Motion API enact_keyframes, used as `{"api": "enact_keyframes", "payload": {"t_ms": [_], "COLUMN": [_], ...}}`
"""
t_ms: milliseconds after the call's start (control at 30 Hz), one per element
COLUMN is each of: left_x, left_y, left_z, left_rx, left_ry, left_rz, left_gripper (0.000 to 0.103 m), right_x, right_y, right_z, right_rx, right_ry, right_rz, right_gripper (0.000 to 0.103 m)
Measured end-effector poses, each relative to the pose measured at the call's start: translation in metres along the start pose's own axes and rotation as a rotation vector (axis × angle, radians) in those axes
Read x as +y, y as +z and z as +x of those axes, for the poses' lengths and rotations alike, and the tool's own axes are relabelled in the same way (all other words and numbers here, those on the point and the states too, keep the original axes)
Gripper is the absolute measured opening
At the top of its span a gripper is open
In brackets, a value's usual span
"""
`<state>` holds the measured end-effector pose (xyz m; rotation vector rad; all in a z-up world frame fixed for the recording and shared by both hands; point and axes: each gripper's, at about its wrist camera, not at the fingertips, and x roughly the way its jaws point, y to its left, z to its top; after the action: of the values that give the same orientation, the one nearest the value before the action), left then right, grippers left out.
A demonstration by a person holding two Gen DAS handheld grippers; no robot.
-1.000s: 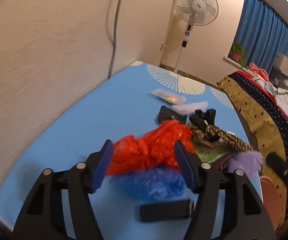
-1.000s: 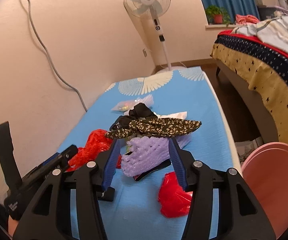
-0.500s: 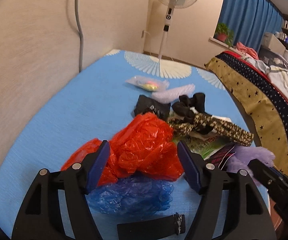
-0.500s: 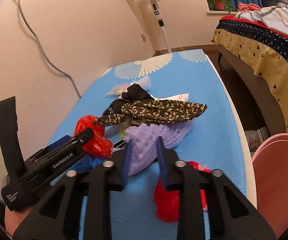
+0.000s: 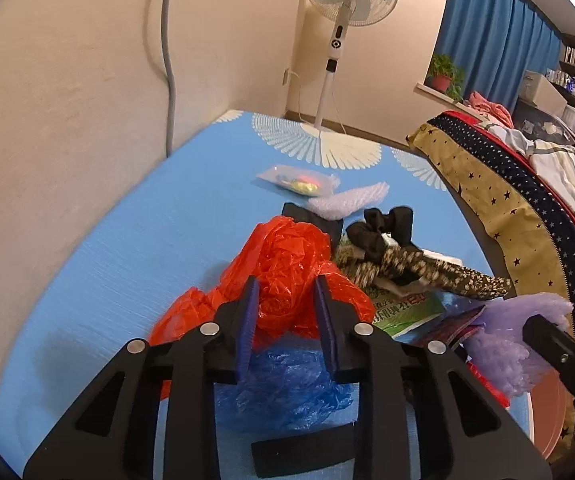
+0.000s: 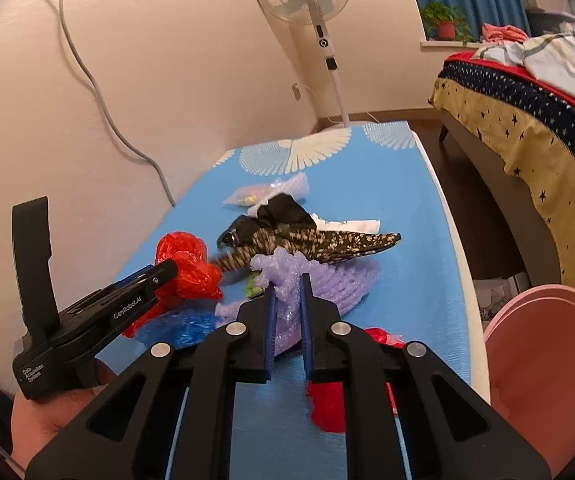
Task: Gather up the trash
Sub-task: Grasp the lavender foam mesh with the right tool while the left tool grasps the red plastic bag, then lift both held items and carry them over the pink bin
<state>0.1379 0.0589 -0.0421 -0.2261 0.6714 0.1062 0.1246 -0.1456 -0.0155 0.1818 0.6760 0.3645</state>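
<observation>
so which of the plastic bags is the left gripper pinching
The orange-red bag. The left gripper has just closed its jaws on it and bunched it up, while the blue bag lies loose underneath, in nothing's grip.

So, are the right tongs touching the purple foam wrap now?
Touching. In the right wrist view, the right tongs have just been closing, and both blue pads press on the purple foam wrap bunched between them.

"GenRobot.AI" and "Data Acquisition System" on the left tool [image 6: 167, 276]
</observation>
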Motion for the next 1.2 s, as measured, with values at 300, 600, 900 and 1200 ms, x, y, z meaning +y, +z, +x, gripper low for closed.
{"api": "enact_keyframes", "payload": {"t_ms": [300, 600, 900, 1200], "left_x": [0.0, 0.005, 0.001, -0.014], "left_y": [0.002, -0.004, -0.006, -0.009], "left_z": [-0.028, -0.055, -0.073, -0.094], "left_rx": [-0.048, -0.078, -0.098, -0.116], "left_ry": [-0.022, -0.029, -0.055, -0.093], "left_rz": [-0.005, -0.023, -0.015, 0.014], "left_gripper": [0.027, 0.027, 0.027, 0.027], "right_x": [0.004, 0.007, 0.008, -0.003], "right_y": [0.011, 0.006, 0.01, 0.008], "right_z": [-0.039, -0.067, -0.097, -0.127], "right_rx": [-0.081, -0.12, -0.176, -0.196], "right_ry": [0.074, 0.118, 0.133, 0.077], "right_rz": [-0.006, -0.003, -0.025, -0.034], "right_gripper": [0.01, 0.01, 0.01, 0.01]}}
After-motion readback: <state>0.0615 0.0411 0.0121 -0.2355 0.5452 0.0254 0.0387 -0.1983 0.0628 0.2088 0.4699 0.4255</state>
